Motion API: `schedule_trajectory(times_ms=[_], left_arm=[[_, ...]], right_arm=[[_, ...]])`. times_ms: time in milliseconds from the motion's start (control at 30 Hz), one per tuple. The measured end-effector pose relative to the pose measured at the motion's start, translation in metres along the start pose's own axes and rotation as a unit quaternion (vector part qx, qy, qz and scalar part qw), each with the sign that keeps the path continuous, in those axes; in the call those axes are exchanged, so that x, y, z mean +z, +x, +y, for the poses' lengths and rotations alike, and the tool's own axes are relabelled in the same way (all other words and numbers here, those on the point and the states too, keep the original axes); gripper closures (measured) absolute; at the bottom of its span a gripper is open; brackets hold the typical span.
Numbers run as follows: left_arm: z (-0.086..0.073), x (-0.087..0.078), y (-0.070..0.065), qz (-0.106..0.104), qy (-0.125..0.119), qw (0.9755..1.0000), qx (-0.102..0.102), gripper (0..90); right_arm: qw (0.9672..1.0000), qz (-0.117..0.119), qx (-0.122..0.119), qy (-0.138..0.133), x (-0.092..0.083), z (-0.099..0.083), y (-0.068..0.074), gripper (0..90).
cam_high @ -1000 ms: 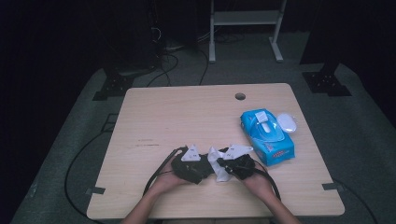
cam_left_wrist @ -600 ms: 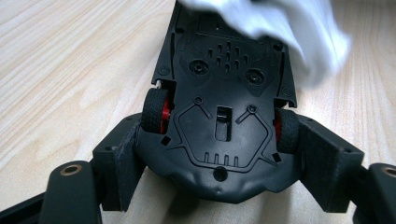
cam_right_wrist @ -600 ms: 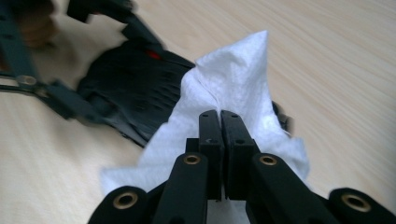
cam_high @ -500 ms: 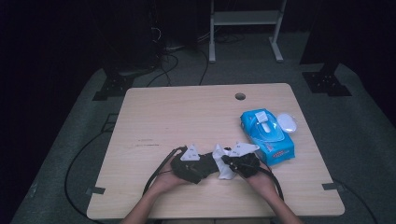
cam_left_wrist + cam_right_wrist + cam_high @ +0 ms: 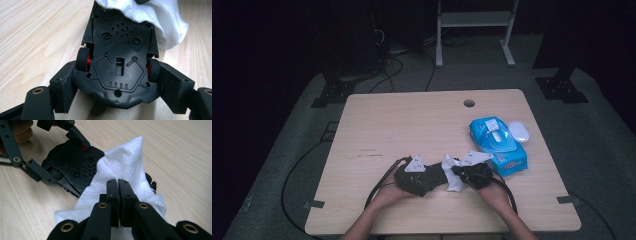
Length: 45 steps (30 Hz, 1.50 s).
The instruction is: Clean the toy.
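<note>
Two pairs of tongs meet near the front edge of the surface (image 5: 377,135): our left tongs (image 5: 117,82) clamp the black toy car (image 5: 117,47) by its flanks, belly up, a red-hubbed wheel (image 5: 83,59) sitting just inside one jaw, while our right tongs (image 5: 118,192) are pinched tight on a white wipe (image 5: 125,162) that drapes over the car's far end. We judge the grip on the car to be the weak point: the jaws bear on rounded bodywork close to the wheels, so a hard rub from the right could twist the car or pop it loose onto the surface. The wipe could also slide out of the narrow pinch, or bunch up so that only bare jaw tips scrape the plastic. We cannot see the part of the chassis beneath the wipe, nor the car's upper side, which faces down. In the high view the two tongs (image 5: 447,175) and the car merge into one dark mass, and the blue wipes pack (image 5: 498,145) beyond the right tongs is too small to read.
</note>
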<state>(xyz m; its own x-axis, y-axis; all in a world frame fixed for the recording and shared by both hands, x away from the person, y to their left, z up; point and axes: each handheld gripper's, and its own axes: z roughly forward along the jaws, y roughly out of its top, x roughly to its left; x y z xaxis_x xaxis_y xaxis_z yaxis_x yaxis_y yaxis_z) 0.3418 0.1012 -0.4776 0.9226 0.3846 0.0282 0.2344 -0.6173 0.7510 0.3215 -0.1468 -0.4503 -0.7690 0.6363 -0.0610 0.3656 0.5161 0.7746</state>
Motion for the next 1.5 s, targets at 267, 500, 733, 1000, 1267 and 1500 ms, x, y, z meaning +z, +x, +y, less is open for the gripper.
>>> schedule_trajectory(times_ms=[267,500,733,1000,1267,1500], left_arm=[[0.0,0.0,0.0,0.002,-0.001,1.0,0.001,23.9],[0.0,0.0,0.001,0.005,0.001,1.0,0.001,23.9],[0.0,0.0,0.001,0.003,-0.003,1.0,-0.007,23.9],[0.002,0.003,-0.001,0.0,-0.009,0.9998,-0.015,23.9],[0.002,-0.001,-0.002,0.001,-0.009,1.0,-0.003,20.9],[0.001,-0.002,-0.003,0.013,0.0,0.9999,0.004,23.5]], right_arm=[[0.9981,-0.027,0.055,0.005,-0.008,-0.011,-0.026,87.3],[0.9999,0.006,0.015,-0.001,-0.002,0.0,-0.007,87.2],[0.9991,-0.014,0.04,0.005,-0.006,-0.006,-0.019,87.4],[0.9997,0.021,-0.014,0.005,0.008,0.007,0.012,87.3],[0.9989,0.014,0.044,-0.003,0.0,-0.001,-0.008,87.3],[0.9992,0.009,0.038,0.0,0.0,0.0,-0.005,87.4]])
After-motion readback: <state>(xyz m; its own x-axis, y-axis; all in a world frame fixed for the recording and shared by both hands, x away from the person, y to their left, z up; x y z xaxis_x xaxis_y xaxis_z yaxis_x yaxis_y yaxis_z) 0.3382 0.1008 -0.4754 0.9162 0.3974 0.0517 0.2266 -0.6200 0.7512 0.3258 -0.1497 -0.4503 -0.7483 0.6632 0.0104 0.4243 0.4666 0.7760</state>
